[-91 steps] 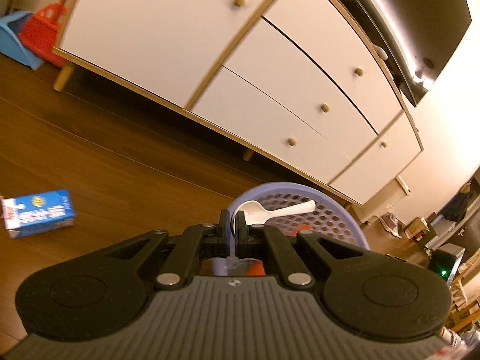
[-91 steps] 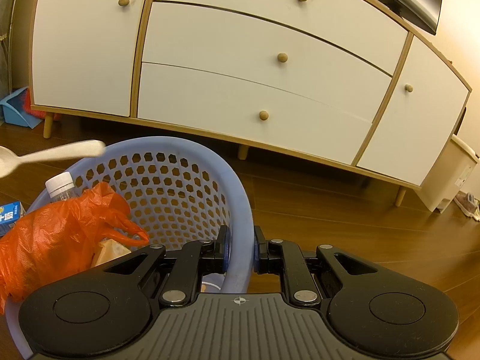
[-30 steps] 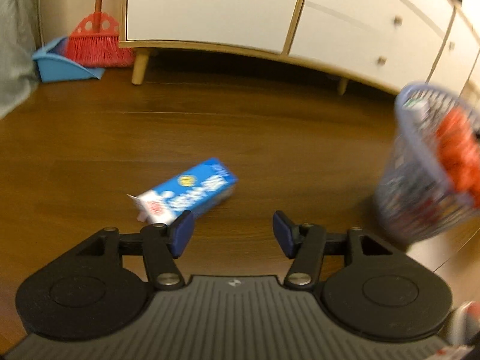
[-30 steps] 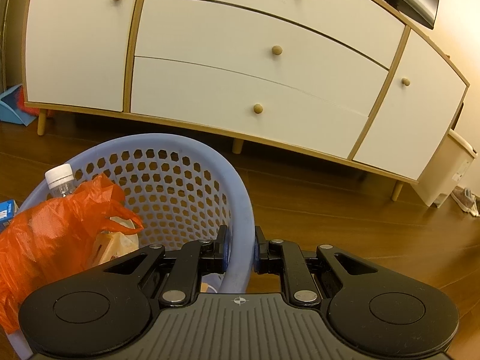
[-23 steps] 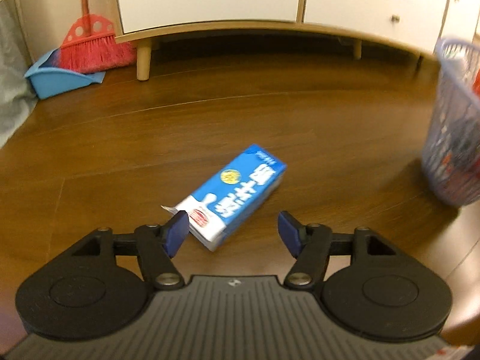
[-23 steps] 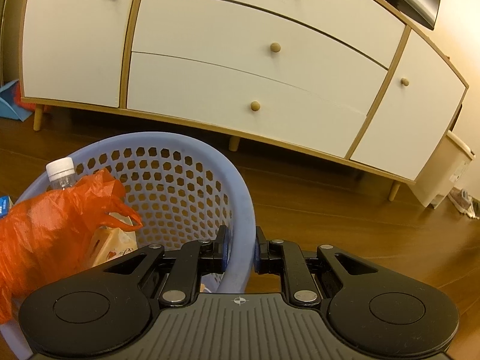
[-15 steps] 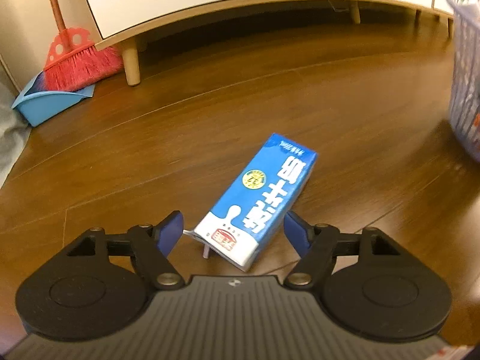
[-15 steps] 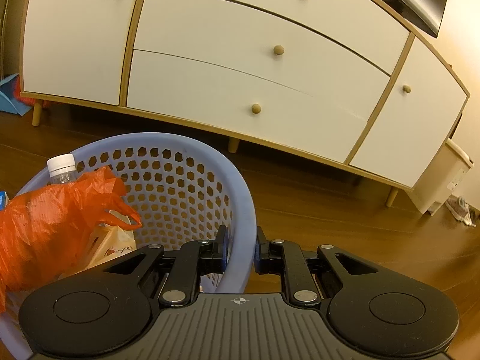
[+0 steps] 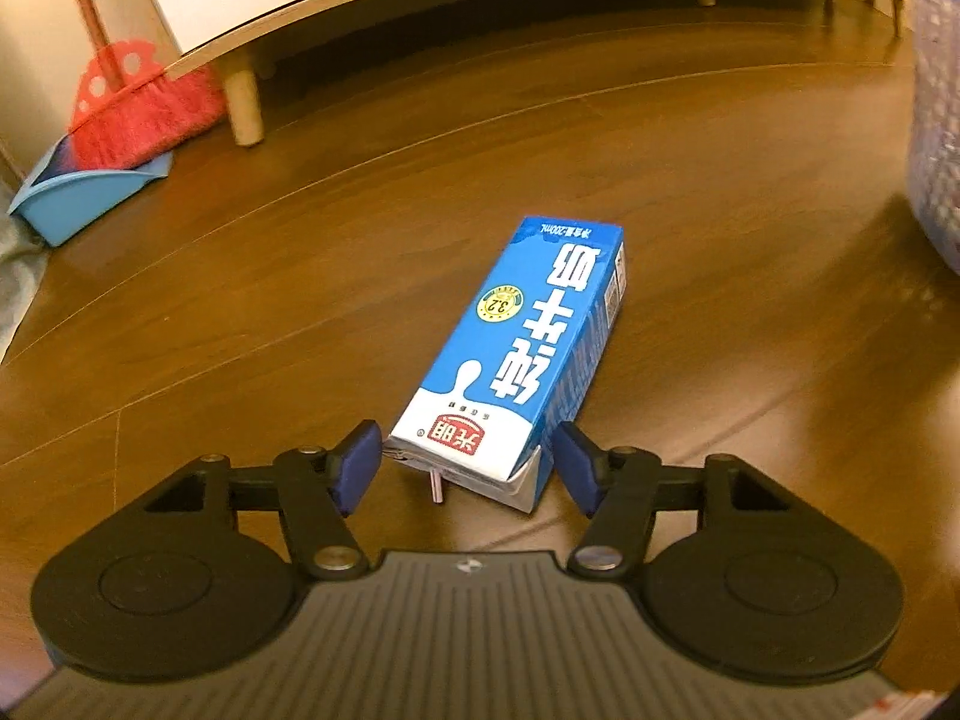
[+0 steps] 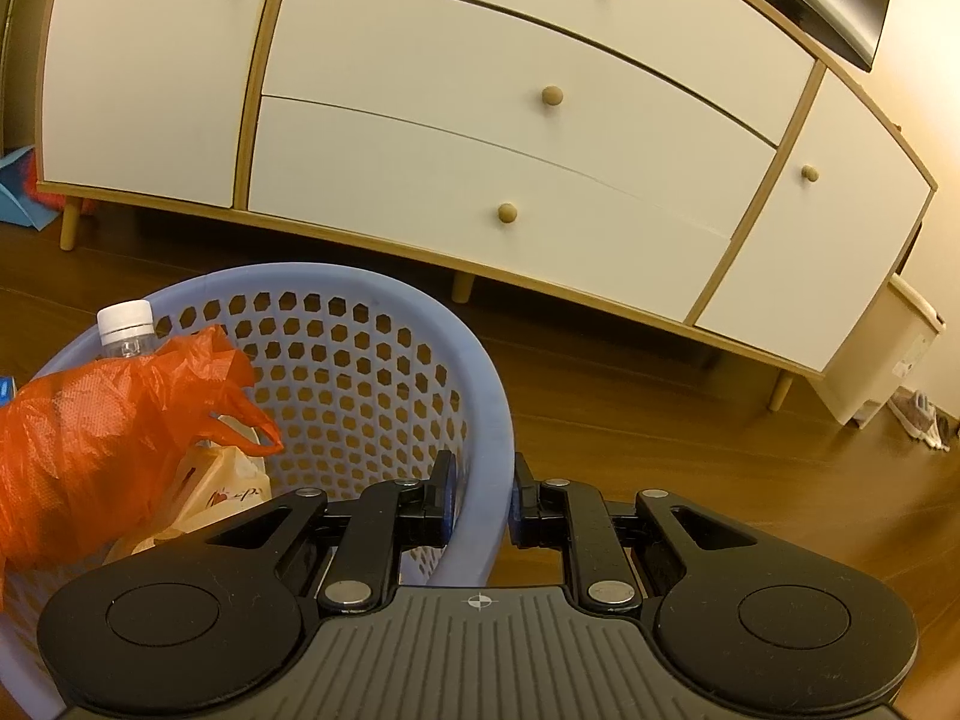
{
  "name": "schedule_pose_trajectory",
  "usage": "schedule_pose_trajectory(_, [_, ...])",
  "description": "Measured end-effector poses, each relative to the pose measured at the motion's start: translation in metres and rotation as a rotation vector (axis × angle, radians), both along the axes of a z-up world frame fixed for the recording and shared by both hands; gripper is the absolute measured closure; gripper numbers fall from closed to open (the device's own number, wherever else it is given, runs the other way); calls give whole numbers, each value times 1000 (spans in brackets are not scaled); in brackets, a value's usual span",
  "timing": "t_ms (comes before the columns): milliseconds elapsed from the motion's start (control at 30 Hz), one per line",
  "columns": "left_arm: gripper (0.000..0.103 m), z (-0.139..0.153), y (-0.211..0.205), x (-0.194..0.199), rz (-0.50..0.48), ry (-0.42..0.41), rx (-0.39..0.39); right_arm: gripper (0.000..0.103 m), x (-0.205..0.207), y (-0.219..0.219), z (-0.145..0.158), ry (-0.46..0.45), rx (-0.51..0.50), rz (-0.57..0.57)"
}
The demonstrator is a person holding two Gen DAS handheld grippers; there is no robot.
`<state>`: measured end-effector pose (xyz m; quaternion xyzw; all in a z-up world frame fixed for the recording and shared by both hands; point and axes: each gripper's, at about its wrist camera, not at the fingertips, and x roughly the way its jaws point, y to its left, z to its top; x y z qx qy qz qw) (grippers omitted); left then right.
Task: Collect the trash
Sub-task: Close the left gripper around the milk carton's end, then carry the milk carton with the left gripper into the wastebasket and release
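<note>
Only my right wrist view takes in the whole white sideboard [image 10: 480, 120], filling the upper half of that frame with its drawers and round knobs; my left wrist view catches just its lower edge and a wooden leg along the top. The wooden floor [image 9: 300, 300] spreads across the left view; the right view shows a strip of it at the lower right. The lilac mesh basket [image 10: 480, 384] sits at lower left of the right view, and my right hand-held gripper [image 10: 480, 504] is clamped on its rim, one pad inside and one outside; in the left view it is only a blurred wall at the far right edge. Inside it, seen from the right alone, an orange plastic bag [image 10: 102, 438], a pale wrapper beneath it, and a capped clear bottle [image 10: 126, 324]. The red broom [image 9: 138, 114] and blue dustpan [image 9: 78, 198] stand at upper left of the left view. The blue milk carton [image 9: 528, 348] lies flat on the floor mid-frame; my left hand-held gripper [image 9: 468, 468] is spread wide, its blue pads flanking the carton's near end without pressing it.
</note>
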<state>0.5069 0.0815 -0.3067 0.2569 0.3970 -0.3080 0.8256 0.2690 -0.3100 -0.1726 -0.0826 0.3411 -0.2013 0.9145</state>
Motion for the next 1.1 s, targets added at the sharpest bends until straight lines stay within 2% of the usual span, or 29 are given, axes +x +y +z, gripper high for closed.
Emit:
schedule_pose_trajectory(100, [42, 10, -7, -13, -37, 17, -11, 90, -1, 0, 0, -2, 3, 0])
schedule_pose_trajectory(167, [29, 14, -15, -18, -43, -7, -2, 90, -1, 0, 0, -3, 5, 1])
schedule_pose_trajectory(233, [26, 17, -23, -16, -46, -24, 1, 90, -2, -1, 1, -2, 5, 3])
schedule_pose_trajectory(400, [26, 8, -39, -12, -77, 29, 46, 90, -3, -5, 1, 2, 13, -5])
schedule_pose_trajectory(433, [27, 5, -40, -12, -75, 34, 52, 90, -3, -6, 1, 2, 17, -8])
schedule_pose_trajectory(533, [45, 0, -39, -9, -53, 54, 46, 90, -4, -7, 0, 2, 22, -15])
schedule_pose_trajectory(633, [55, 3, -37, -11, -42, 56, 17, 90, -4, -7, 0, 1, 26, -18])
schedule_pose_trajectory(800, [59, 16, -33, -23, -14, 61, -25, 90, -3, -6, 0, -2, 24, -15])
schedule_pose_trajectory(1100, [60, 47, -26, -48, 5, 52, -105, 90, -1, -6, 1, -7, 28, -12])
